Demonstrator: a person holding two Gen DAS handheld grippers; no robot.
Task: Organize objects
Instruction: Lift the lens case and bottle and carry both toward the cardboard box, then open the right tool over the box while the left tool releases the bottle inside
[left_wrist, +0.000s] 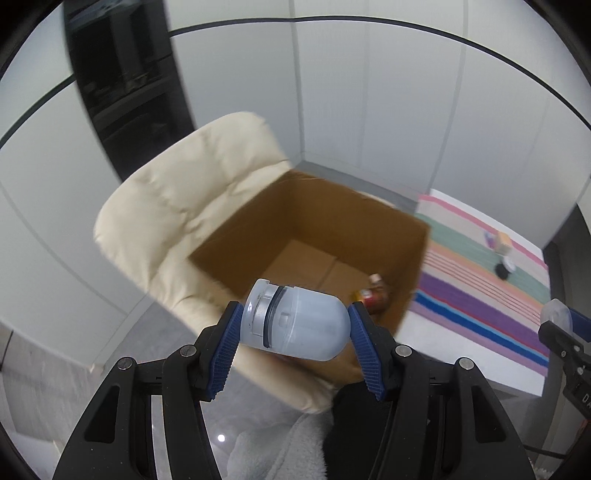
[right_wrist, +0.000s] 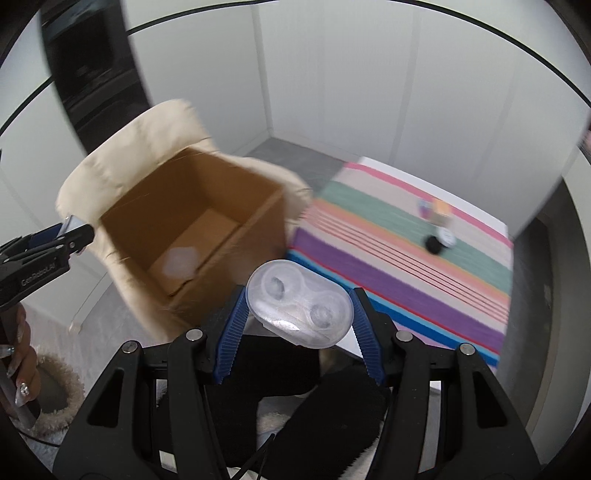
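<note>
both tongs are gripping: the left gripper (left_wrist: 293, 328) pinches a frosted pale-blue plastic capsule container (left_wrist: 293, 321) end to end and the right gripper (right_wrist: 297, 314) a clear oval plastic two-well case (right_wrist: 299, 304), both probably light, rigid and slick, above the open brown cardboard box (left_wrist: 413, 269).

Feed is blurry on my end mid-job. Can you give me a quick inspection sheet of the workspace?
Surface: striped cloth over a white table.
Job's things: open cardboard box on a cream chair; brown bottle lying inside.
Clutter: small blurred items on the cloth.
Grippers: left gripper shut on a pale capped container; right gripper shut on a clear two-well case.
Cables: thin black lead beneath the right gripper.
Surroundings: white wall panels, grey floor.
</note>
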